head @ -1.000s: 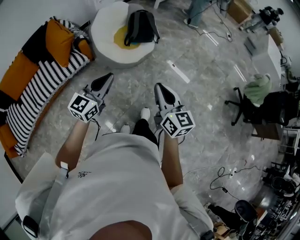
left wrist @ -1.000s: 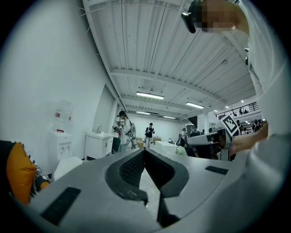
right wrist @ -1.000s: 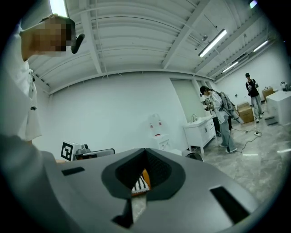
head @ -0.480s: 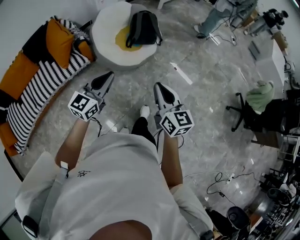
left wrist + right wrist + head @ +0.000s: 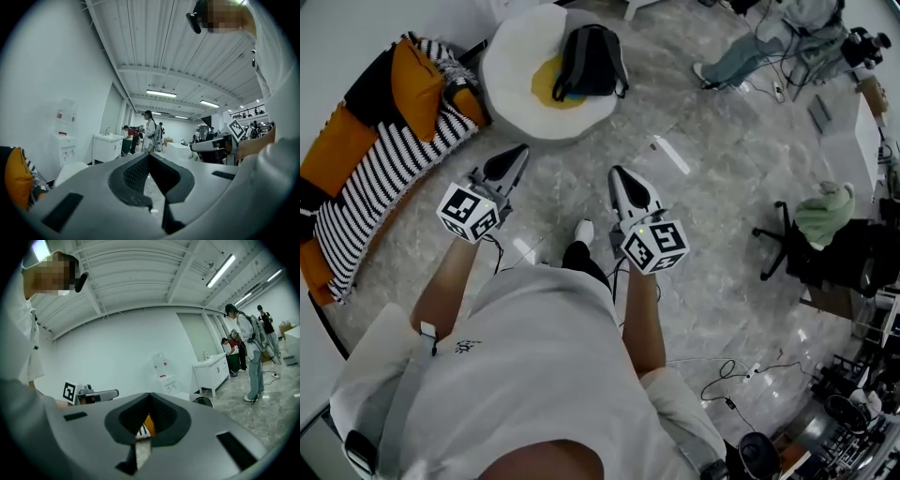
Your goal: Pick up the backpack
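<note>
Held out level before the person, the left gripper (image 5: 517,153) and right gripper (image 5: 617,174) are both pinched shut (nothing between the jaws). The backpack (image 5: 589,64) lies well ahead on a round white seat (image 5: 508,58); opening the jaws before reaching its top handle looks wise.

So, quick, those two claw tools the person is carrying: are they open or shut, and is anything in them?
Left gripper: shut, holding nothing.
Right gripper: shut, holding nothing.
</note>
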`<state>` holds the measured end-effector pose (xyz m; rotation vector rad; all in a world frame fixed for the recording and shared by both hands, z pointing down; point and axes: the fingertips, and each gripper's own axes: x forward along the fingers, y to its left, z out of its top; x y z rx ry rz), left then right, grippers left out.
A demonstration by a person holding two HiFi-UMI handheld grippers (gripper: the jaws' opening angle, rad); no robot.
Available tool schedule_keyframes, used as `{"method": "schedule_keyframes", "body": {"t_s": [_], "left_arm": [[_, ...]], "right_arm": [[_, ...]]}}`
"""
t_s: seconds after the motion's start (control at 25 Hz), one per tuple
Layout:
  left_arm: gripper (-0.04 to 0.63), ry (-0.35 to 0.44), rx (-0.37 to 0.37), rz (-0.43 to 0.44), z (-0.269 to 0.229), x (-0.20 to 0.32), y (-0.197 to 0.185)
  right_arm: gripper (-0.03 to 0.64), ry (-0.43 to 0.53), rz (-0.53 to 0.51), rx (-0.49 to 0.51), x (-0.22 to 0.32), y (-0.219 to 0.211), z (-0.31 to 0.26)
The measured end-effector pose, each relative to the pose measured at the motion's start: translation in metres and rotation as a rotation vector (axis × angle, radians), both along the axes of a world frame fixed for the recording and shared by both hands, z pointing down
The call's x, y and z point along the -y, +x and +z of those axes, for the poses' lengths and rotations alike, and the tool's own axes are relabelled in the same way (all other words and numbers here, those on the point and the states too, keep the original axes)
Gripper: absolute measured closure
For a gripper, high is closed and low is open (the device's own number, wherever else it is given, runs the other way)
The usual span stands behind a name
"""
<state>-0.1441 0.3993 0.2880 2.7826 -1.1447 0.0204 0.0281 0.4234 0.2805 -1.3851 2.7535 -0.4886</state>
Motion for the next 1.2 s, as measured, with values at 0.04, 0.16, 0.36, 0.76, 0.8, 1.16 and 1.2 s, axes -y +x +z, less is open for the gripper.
{"method": "schedule_keyframes", "body": {"t_s": [0.04,0.16,0.36,0.76,0.8,1.16,1.2], "left_arm": [[0.592,-0.003,0.004,-0.005,0.0,0.005,0.006],[0.592,-0.005,0.016,-0.022,0.0,0.022,0.022],[0.592,-0.012,0.026,-0.052,0.001,0.048,0.044],[0.592,-0.026,0.044,-0.084,0.01,0.098,0.082],[0.592,-0.025,0.043,-0.085,0.01,0.102,0.086],[0.592,-0.002,0.046,-0.101,0.004,0.13,0.113],[0.592,-0.002,0.047,-0.104,0.003,0.131,0.113]], "right_arm": [[0.611,-0.003,-0.008,0.002,0.006,0.006,0.001],[0.611,-0.009,-0.029,0.006,0.027,0.023,0.001],[0.611,-0.01,-0.052,0.017,0.057,0.047,0.004],[0.611,-0.02,-0.082,0.021,0.111,0.087,0.014],[0.611,-0.02,-0.083,0.021,0.116,0.092,0.014],[0.611,-0.007,-0.1,0.021,0.146,0.118,0.013],[0.611,-0.005,-0.101,0.023,0.148,0.12,0.013]]}}
